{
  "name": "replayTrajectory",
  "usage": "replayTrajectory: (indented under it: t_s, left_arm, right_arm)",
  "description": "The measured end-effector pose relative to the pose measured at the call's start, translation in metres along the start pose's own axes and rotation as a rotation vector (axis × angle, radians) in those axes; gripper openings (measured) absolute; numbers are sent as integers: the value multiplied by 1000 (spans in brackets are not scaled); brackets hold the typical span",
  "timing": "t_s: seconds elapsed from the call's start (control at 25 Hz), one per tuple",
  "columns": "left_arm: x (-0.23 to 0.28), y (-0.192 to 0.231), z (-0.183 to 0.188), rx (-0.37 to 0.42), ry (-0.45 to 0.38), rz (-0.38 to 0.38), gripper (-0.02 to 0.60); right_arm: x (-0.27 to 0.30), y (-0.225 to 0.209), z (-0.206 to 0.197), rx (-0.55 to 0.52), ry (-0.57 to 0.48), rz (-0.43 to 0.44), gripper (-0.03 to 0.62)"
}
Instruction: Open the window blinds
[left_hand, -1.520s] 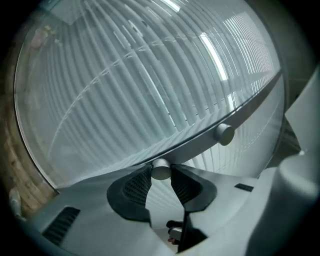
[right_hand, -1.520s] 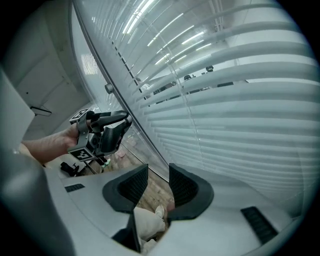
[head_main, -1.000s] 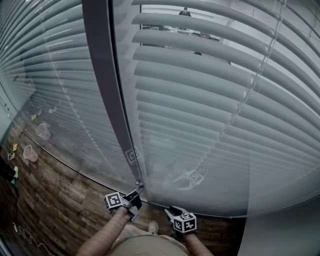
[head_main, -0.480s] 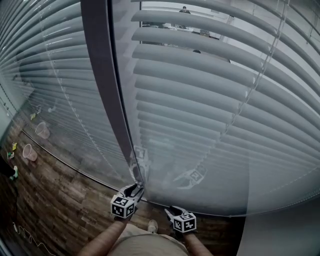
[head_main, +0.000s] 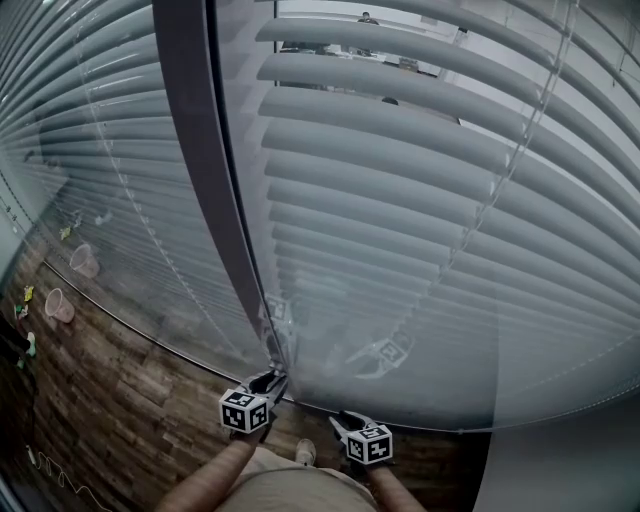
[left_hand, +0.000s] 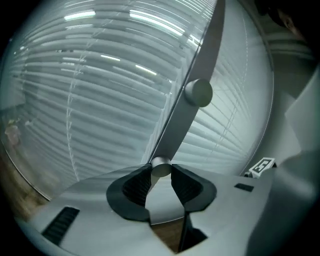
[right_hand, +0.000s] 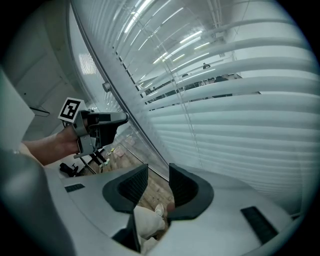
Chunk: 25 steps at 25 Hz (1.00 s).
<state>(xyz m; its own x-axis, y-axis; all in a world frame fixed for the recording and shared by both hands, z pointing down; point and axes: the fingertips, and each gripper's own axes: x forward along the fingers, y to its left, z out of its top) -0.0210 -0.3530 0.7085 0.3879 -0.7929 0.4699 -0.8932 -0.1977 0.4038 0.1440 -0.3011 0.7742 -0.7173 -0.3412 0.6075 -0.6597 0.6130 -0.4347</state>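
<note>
1. Left gripper (head_main: 268, 381) is pinching the knob (left_hand: 160, 167) low on the frame post (head_main: 205, 170). Its jaws have just been closing, with the knob between the pads.
2. Right gripper (head_main: 345, 428) has its jaws spread with nothing between them. It sits just right of the left one, near the glass.
3. Blinds (head_main: 420, 200) hang behind the glass on both sides of the post. Gaps between the top slats of the right pane show the room beyond.
</note>
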Motion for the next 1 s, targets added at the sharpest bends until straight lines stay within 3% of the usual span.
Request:
replayTrajectory:
  t_s: [0.2, 0.56, 1.0]
  left_arm:
    - [-1, 0, 0, -215, -36, -92, 137]
    - [1, 1, -2, -431, -70, -208, 135]
    - [-4, -5, 10, -803, -107, -392, 133]
  right_arm:
    - [-2, 2, 0, -2, 5, -2, 138]
    - [-4, 1, -2, 0, 0, -4, 138]
    - [-9, 12, 6, -8, 8, -3, 138]
